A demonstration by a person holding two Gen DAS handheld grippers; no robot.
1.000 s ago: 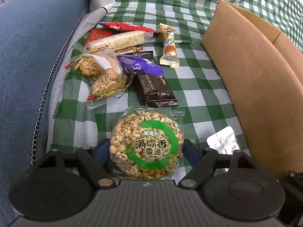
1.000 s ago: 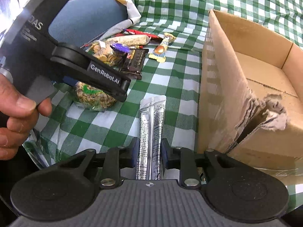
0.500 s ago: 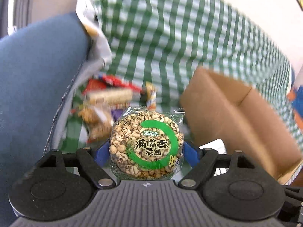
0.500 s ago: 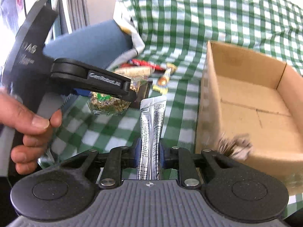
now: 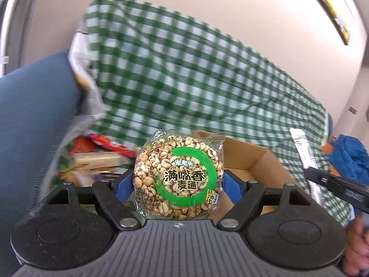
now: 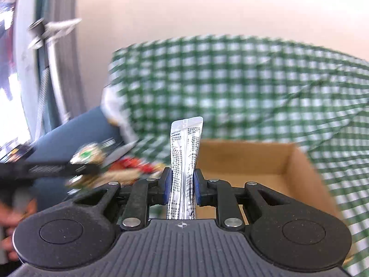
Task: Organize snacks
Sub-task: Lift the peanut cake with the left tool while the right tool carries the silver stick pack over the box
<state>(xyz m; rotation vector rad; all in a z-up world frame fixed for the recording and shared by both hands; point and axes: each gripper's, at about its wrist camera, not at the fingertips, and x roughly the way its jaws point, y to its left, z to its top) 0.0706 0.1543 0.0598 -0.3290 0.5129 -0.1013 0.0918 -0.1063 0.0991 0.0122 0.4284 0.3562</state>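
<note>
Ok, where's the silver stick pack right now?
The silver stick pack stands upright, pinched in the right gripper, held up in front of the open cardboard box; in the left wrist view it shows at the right edge.

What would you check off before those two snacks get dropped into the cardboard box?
1. Left gripper clamped on the round puffed-grain snack: ok, blue pads press both sides.
2. Right gripper clamped on the silver sachet: ok, held upright near its lower end.
3. Cardboard box open on top: ok.
4. Room inside the box: cannot tell, its floor is mostly hidden behind the grippers.
5. Grippers clear of each other: ok, the right one sits apart at the left view's edge.
6. Remaining snacks clear of the path: ok, off to the box's left.
</note>
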